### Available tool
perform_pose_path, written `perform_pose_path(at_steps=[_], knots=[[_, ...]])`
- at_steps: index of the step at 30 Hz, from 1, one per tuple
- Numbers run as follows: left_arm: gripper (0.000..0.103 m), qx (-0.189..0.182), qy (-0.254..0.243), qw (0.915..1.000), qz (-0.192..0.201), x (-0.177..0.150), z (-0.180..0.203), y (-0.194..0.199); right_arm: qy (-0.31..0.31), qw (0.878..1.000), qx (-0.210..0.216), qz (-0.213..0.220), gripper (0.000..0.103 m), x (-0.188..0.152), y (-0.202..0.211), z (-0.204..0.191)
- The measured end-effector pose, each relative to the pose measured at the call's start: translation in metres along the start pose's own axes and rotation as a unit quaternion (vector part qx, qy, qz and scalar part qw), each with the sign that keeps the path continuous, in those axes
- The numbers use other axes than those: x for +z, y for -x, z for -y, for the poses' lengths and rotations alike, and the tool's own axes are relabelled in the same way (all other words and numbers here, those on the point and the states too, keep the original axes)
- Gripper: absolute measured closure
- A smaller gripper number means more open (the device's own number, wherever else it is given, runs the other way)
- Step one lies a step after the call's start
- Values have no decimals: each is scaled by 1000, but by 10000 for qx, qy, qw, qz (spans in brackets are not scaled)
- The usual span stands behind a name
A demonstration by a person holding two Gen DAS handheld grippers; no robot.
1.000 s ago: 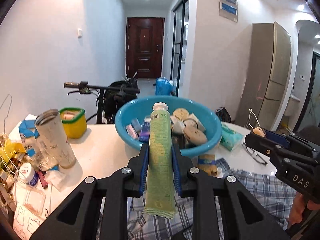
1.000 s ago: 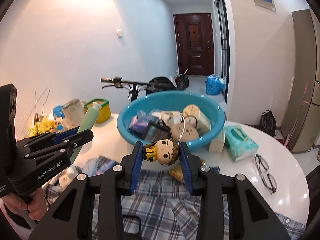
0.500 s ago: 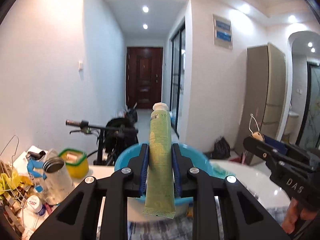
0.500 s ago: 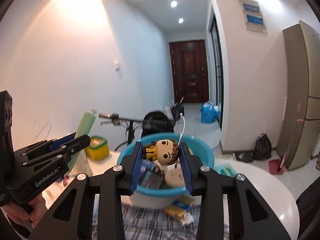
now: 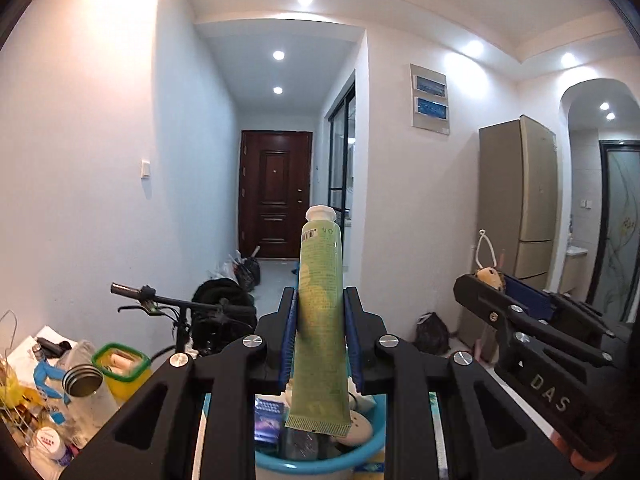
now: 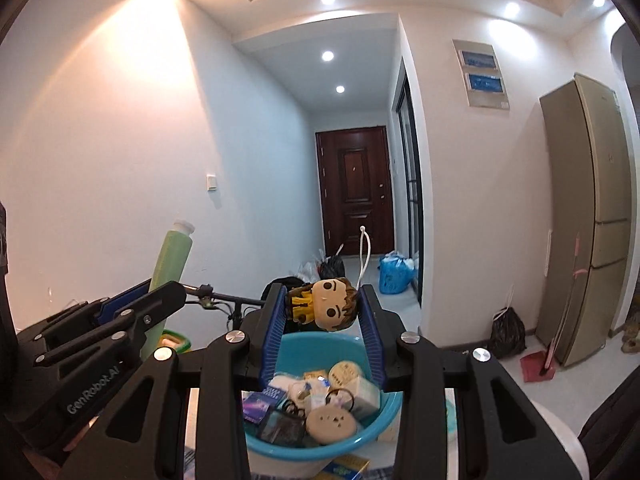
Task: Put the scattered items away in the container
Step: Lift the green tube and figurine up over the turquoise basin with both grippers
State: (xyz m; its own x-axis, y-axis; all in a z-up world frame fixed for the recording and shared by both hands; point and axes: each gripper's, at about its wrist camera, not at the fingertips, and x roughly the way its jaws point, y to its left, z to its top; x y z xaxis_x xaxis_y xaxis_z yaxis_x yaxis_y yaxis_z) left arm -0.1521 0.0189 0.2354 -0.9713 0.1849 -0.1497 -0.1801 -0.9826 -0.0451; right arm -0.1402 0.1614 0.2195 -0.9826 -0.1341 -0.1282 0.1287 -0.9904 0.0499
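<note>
Partway, by my judgement. Left gripper (image 5: 320, 336) had its jaws clamped on a green tube (image 5: 322, 312), cap up, crimped end hanging just above the blue basin (image 5: 316, 465) below the jaws. Right gripper (image 6: 323, 332) had its jaws closed on a big-headed figurine (image 6: 326, 308), held above the basin's far rim. Basin already held a round compact (image 6: 331, 424), a small dark box (image 6: 280, 426) and other bits. Neither held item was released. Left of the jaws, an open jar (image 5: 84, 390) and a yellow tub (image 5: 120, 368) sat on the surface.
</note>
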Motion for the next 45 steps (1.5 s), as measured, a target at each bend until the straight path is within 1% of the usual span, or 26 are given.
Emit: perform_pose_path(at_steps=[5, 14, 19, 23, 26, 30, 33, 35, 39, 45], knots=[[79, -8, 168, 9999, -12, -4, -8, -20, 29, 10000, 54, -48, 68, -2, -21, -1], [79, 40, 192, 9993, -333, -35, -15, -55, -33, 9995, 156, -266, 68, -19, -56, 3], [79, -15, 221, 9986, -473, -43, -16, -67, -92, 9994, 169, -290, 68, -27, -64, 4], [79, 120, 249, 9986, -449, -45, -20, -70, -180, 9990, 144, -376, 68, -34, -70, 9], [79, 200, 307, 9983, -448, -46, -26, -72, -251, 9984, 213, -454, 68, -36, -74, 11], [79, 268, 303, 9982, -454, -47, -30, -77, -172, 9985, 115, -499, 68, -39, -78, 12], [79, 267, 330, 9977, -530, -52, -33, -86, -175, 9981, 117, -583, 68, -44, -86, 14], [79, 237, 385, 9971, -619, -56, -38, -95, -159, 9977, 100, -650, 68, -47, -91, 14], [79, 255, 544, 9934, -975, -72, -51, -121, -156, 9963, 96, -841, 68, -57, -105, 14], [79, 401, 711, 9863, -1434, -95, -70, -155, -169, 9920, 114, -1246, 68, -76, -129, 16]])
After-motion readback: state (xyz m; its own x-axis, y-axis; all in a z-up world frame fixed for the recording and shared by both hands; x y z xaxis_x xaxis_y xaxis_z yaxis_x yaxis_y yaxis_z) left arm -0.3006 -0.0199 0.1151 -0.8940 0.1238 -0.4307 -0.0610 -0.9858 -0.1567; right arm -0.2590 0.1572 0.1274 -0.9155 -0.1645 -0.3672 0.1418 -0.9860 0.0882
